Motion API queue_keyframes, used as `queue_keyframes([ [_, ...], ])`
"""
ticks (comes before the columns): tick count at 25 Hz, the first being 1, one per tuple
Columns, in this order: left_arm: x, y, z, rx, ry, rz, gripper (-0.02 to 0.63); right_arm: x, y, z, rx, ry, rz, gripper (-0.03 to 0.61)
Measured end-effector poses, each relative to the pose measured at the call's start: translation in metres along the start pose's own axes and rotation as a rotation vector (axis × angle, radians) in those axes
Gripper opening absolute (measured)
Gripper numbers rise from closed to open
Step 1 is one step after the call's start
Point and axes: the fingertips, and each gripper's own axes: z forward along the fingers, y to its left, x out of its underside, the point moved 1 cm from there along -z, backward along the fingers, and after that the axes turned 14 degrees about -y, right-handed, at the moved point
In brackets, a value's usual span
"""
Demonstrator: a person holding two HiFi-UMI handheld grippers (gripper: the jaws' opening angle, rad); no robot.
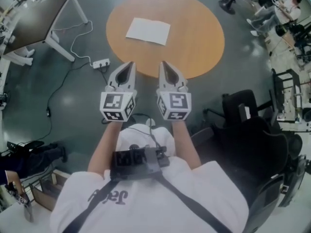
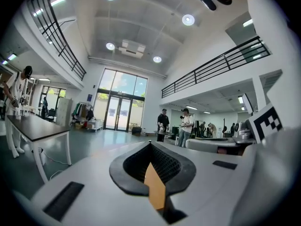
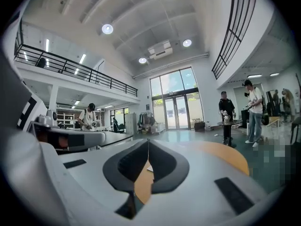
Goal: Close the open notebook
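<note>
The open notebook (image 1: 148,30) lies flat, white pages up, on the far half of a round wooden table (image 1: 194,47). Both grippers are held side by side in front of the person, just short of the table's near edge and well short of the notebook. My left gripper (image 1: 130,64) is shut with nothing in it, and so is my right gripper (image 1: 164,63). In the left gripper view the closed jaws (image 2: 150,143) show only a sliver of the tabletop behind them. In the right gripper view the shut jaws (image 3: 148,141) point over the table (image 3: 230,157).
A dark desk (image 1: 34,13) stands at the far left, with a power strip (image 1: 101,62) and cables on the floor beside it. A black chair (image 1: 252,125) is at my right. Cardboard boxes (image 1: 43,198) sit at the lower left. People stand far off in the hall.
</note>
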Motion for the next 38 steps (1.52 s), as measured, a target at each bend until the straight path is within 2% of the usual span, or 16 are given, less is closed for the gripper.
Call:
queue_keyframes([
  [7, 0.016, 0.031, 0.039, -0.018, 0.017, -0.031, 0.006, 0.023, 0.01, 0.043, -0.064, 0.039, 0.013, 0.015],
  [14, 0.021, 0.077, 0.101, 0.048, -0.012, -0.022, 0.006, 0.032, 0.002, 0.121, -0.042, -0.001, -0.012, 0.015],
  [17, 0.012, 0.103, 0.117, 0.051, -0.033, -0.032, 0.006, 0.037, 0.009, 0.155, -0.037, 0.001, -0.037, 0.015],
  [21, 0.021, 0.135, 0.127, 0.036, -0.037, -0.059, 0.006, 0.055, 0.024, 0.18, -0.042, 0.04, -0.086, 0.015],
  [27, 0.06, 0.158, 0.142, 0.007, 0.056, -0.099, 0.006, 0.079, 0.025, 0.205, -0.083, 0.113, -0.085, 0.015],
  [33, 0.099, 0.171, 0.164, -0.054, 0.114, -0.148, 0.006, 0.104, 0.004, 0.232, -0.177, 0.169, -0.087, 0.015],
  [38, 0.138, 0.181, 0.182, -0.13, 0.199, -0.212, 0.006, 0.116, -0.017, 0.265, -0.277, 0.209, -0.103, 0.015],
])
